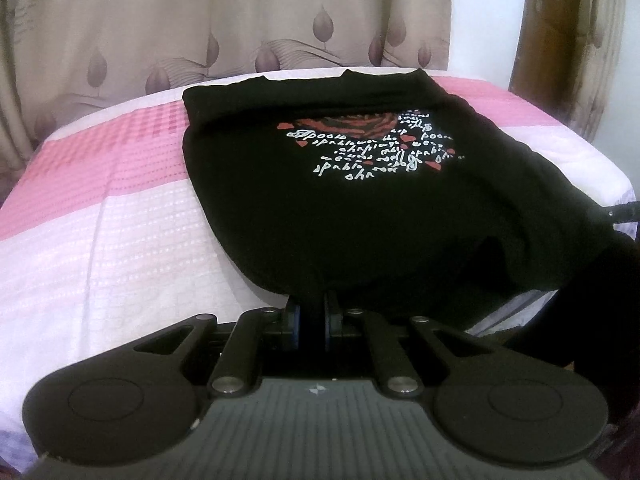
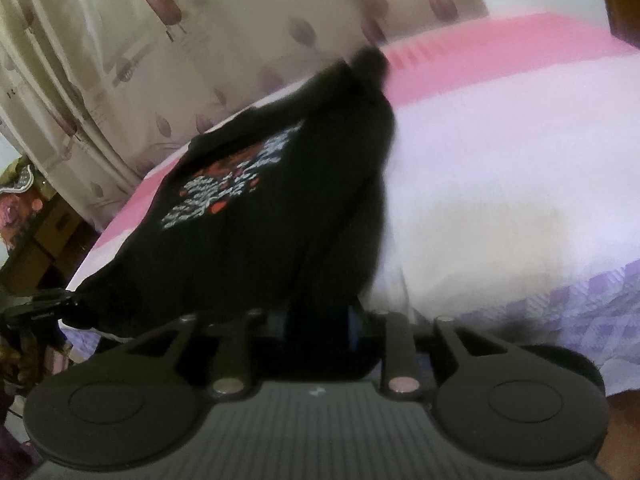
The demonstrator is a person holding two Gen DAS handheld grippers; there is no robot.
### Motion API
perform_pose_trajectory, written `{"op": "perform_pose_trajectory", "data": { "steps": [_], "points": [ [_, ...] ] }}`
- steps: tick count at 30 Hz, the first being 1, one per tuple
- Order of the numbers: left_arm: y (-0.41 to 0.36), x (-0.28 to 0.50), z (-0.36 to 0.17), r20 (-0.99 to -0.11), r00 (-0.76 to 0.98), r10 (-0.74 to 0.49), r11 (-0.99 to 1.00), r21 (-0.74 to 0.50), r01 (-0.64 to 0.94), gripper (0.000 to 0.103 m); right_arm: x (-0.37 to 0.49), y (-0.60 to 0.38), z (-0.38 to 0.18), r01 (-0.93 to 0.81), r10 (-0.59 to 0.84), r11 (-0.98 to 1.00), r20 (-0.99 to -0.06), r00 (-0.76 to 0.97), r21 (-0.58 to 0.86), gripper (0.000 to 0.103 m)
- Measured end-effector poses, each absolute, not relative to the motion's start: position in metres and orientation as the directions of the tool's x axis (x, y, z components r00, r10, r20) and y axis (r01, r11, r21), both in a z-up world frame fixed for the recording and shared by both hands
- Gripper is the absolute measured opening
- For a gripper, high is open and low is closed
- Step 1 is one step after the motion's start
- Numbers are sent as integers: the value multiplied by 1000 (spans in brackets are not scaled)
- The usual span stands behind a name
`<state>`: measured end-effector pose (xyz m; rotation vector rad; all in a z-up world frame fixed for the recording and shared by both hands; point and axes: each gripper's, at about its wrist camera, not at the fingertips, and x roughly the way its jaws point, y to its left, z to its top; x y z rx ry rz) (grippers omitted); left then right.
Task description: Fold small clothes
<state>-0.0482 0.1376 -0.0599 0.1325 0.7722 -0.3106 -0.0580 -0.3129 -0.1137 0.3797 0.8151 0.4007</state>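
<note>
Fingers [image 1: 295,322] of the left gripper [image 1: 312,320] stand close together and pinch the near hem of the black shirt [image 1: 360,208], which drapes over their tips at 6 o'clock in the left view. On the right gripper [image 2: 320,328] the fingers [image 2: 354,330] stand a little apart with dark cloth bunched between them; blur hides whether the pads press on it, so I cannot tell if they grip.

Left view alone gives a sharp look at the shirt: it lies spread on the bed [image 1: 100,220], print up, with white script and red hearts [image 1: 372,148] toward 12 o'clock and the far edge folded over. A wooden door [image 1: 560,32] shows at 2 o'clock, and the curtain [image 1: 200,20] with leaf shapes fills the top. At 3 o'clock a dark piece of the other gripper sits at the shirt's right edge.

Right view alone shows the shirt from its side, smeared by motion: one dark fold rises from the fingers toward 12 o'clock, and the print [image 2: 228,184] lies at 10 o'clock. It also shows the bed's bare white and pink cover [image 2: 500,160] from 1 to 3 o'clock, a lilac checked edge [image 2: 560,312] at 4 o'clock, the curtain [image 2: 120,60] at 11 o'clock, and clutter [image 2: 32,216] beside the bed at 9 o'clock, where the left gripper [image 2: 40,308] meets the shirt's hem
</note>
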Motion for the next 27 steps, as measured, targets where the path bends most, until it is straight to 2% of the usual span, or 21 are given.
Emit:
{"op": "perform_pose_trajectory", "data": {
  "steps": [2, 4, 9, 12, 15, 20, 27],
  "points": [
    [137, -48, -60, -703, 674, -227, 945, 6, 326, 10, -59, -315, -115, -213, 496, 852, -609, 619, 477, 13],
    [140, -48, -59, -697, 673, -248, 945, -21, 326, 10, -61, -317, -113, -217, 519, 831, -575, 632, 512, 12],
    [177, -34, -54, -640, 652, -407, 913, -313, 263, 10, -62, -329, -95, -249, 624, 697, -398, 673, 672, 12],
    [192, -29, -48, -587, 673, -450, 883, -406, 236, 10, -55, -333, -82, -272, 660, 619, -300, 689, 736, 12],
    [195, -24, -38, -547, 697, -463, 869, -433, 238, 10, -45, -337, -76, -282, 680, 545, -221, 699, 789, 12],
    [200, -14, -24, -488, 733, -475, 850, -471, 237, 10, -19, -340, -69, -281, 677, 480, -147, 721, 831, 12],
    [205, 28, -5, -433, 780, -451, 842, -496, 212, 10, 35, -345, -56, -263, 638, 460, -110, 762, 848, 12]
  ]
}}
